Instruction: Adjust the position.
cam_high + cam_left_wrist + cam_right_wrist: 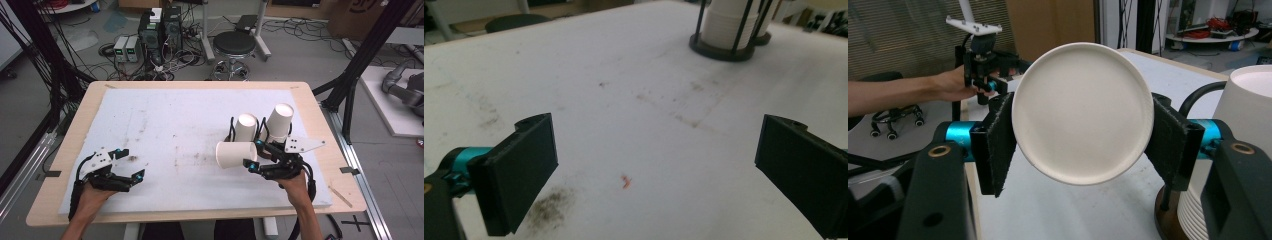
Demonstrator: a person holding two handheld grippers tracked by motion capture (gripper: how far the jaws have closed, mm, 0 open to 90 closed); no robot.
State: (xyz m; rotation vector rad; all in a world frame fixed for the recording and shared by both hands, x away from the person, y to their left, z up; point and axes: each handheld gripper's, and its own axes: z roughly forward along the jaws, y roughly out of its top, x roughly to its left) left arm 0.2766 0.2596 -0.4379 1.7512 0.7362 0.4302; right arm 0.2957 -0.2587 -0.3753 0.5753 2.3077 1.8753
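- Right now my right tongs (252,155) hold a white paper cup (235,154) on its side, clamped between the two black jaws, over the right half of the surface (190,125).
- From the right gripper view the cup's (1083,112) round bottom faces the camera, with a jaw pressed against each flank.
- My right hand (294,182) comes up from the near edge, forearm angled slightly inward, and the tongs point left across the white mat.
- Just behind the held cup stand two black wire racks, each with a stack of white cups (246,128) in it; the second stack (280,121) sits to the right of the first and leans outward.
- My left tongs (132,165) rest low over the near left part of the mat, jaws spread wide with nothing between them.
- My left hand (92,192) grips them from below, wrist near the front edge, tongs aimed right and slightly away.
- Between the left jaws I see a dark smudge (549,207) and a small reddish speck (625,181) on the mat.
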